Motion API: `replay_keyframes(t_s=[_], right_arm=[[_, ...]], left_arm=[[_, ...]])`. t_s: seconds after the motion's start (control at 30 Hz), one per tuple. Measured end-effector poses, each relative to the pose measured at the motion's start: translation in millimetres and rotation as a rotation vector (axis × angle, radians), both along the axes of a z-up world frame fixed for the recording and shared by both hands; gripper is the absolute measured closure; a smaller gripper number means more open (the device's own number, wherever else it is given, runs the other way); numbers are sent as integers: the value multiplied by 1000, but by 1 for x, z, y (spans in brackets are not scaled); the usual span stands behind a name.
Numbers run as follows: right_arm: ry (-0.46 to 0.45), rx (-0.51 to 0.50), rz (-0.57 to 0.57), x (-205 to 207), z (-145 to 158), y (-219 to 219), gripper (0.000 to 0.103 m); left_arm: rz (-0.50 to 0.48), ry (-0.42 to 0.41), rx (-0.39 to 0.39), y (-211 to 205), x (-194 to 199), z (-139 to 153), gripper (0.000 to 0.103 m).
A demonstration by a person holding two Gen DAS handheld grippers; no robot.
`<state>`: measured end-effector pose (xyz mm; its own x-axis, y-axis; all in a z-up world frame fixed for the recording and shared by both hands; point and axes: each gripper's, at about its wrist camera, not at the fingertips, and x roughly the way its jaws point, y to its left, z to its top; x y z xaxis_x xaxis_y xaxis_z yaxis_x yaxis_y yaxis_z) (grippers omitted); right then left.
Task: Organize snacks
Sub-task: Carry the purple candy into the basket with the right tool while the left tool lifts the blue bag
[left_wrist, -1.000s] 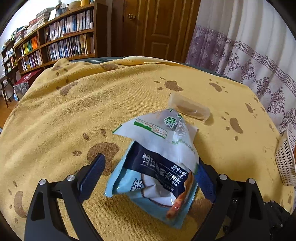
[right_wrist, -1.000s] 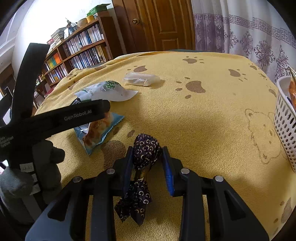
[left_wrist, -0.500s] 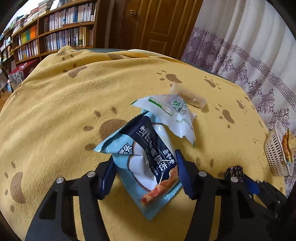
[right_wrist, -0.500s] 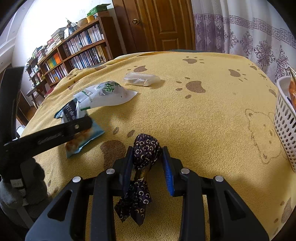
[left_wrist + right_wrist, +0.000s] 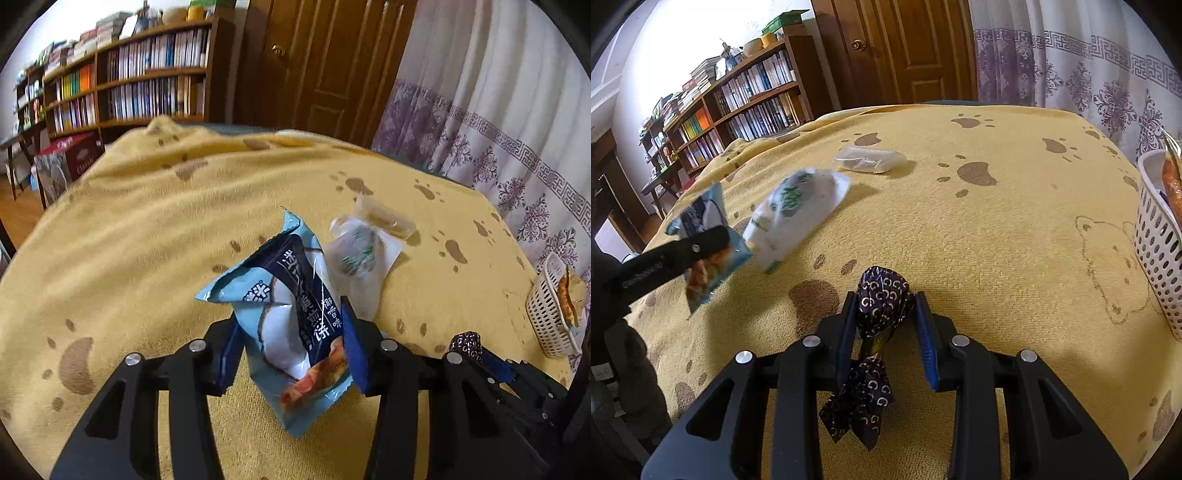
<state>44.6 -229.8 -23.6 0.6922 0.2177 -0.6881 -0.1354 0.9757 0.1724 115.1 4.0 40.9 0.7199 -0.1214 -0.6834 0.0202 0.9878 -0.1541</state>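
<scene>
My left gripper (image 5: 291,350) is shut on a light blue snack packet (image 5: 291,317) and holds it above the yellow blanket; it also shows in the right wrist view (image 5: 705,247). My right gripper (image 5: 886,328) is shut on a dark purple wrapped candy (image 5: 882,302), low over the blanket; the candy also shows in the left wrist view (image 5: 466,342). A white and green packet (image 5: 360,266) (image 5: 798,214) and a clear wrapped bar (image 5: 386,219) (image 5: 870,160) lie on the blanket. A white basket (image 5: 546,314) (image 5: 1156,240) with snacks stands at the right.
The yellow paw-print blanket (image 5: 997,229) covers the whole surface. A bookshelf (image 5: 129,92), a wooden door (image 5: 325,74) and purple-patterned curtains (image 5: 498,129) stand behind it. Boxes (image 5: 70,162) sit on the floor at the left.
My left gripper has closed on the blue packet and lifted it off the blanket, tilting it upright. The white and green packet slid off it. My right gripper has held still with the candy.
</scene>
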Motion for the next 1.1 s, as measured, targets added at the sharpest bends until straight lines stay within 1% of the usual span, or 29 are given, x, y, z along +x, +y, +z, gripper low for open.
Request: replay_keyframes(t_s=[0.27, 0.47, 0.7, 1.1], right_arm=[[-3, 3, -24, -9, 3, -4, 71], [-36, -4, -45, -20, 17, -10, 71], [-93, -5, -99, -37, 41, -29, 71], [-213, -28, -223, -63, 88, -76, 71]], left_arm=[[-37, -51, 4, -10, -13, 15, 55], [-59, -90, 30, -21, -25, 24, 55], [-89, -140, 78, -37, -39, 32, 55], [-125, -157, 95, -50, -47, 34, 55]])
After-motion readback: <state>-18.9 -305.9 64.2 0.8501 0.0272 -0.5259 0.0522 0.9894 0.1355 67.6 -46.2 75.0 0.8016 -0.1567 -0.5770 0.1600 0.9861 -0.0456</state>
